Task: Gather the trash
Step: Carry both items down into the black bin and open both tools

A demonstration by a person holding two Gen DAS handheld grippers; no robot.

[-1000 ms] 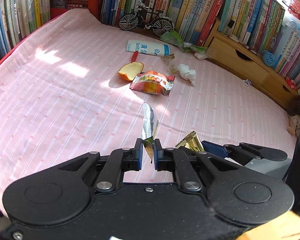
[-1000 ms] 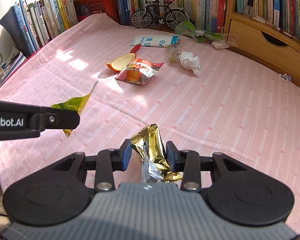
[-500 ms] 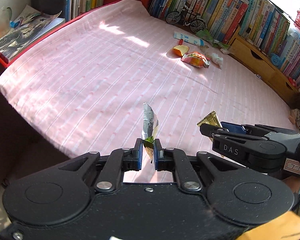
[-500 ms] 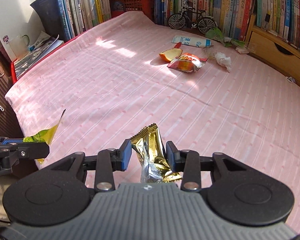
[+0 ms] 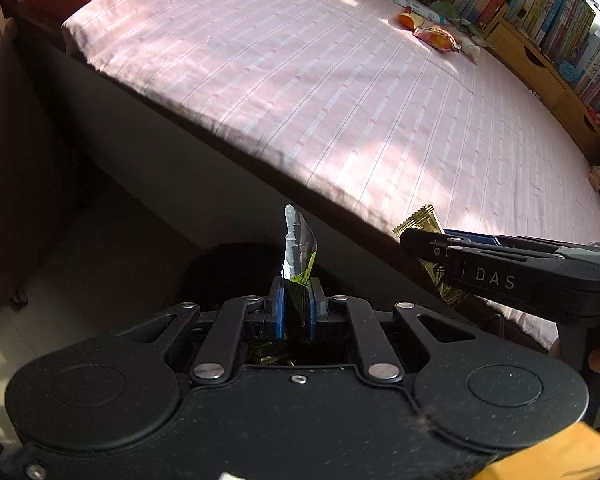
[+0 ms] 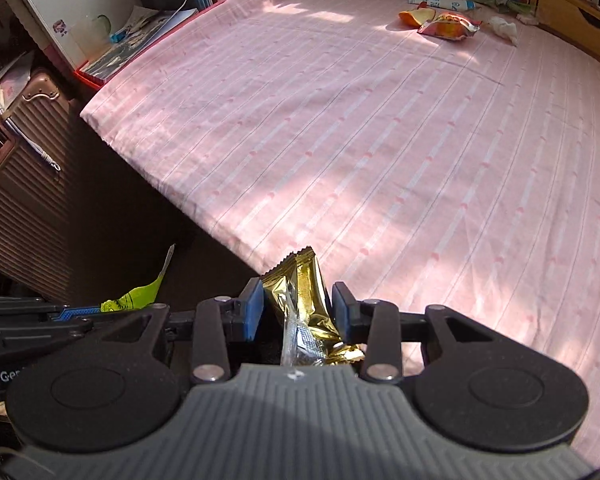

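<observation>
Trash sits in both grippers: the left gripper [image 5: 296, 308] pinches a thin green-and-silver foil wrapper strip [image 5: 298, 248] upright, while the right gripper [image 6: 298, 312] clamps a crumpled gold foil snack packet [image 6: 304, 300], both just off the near edge of the pink striped bedsheet [image 6: 380, 140].

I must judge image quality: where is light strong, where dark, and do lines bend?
Left wrist view: sun patches on the pink bedsheet, floor beside the bed very dark, bed edge curves from fisheye. Right wrist view: glare on the gold wrapper, sharp.
</observation>
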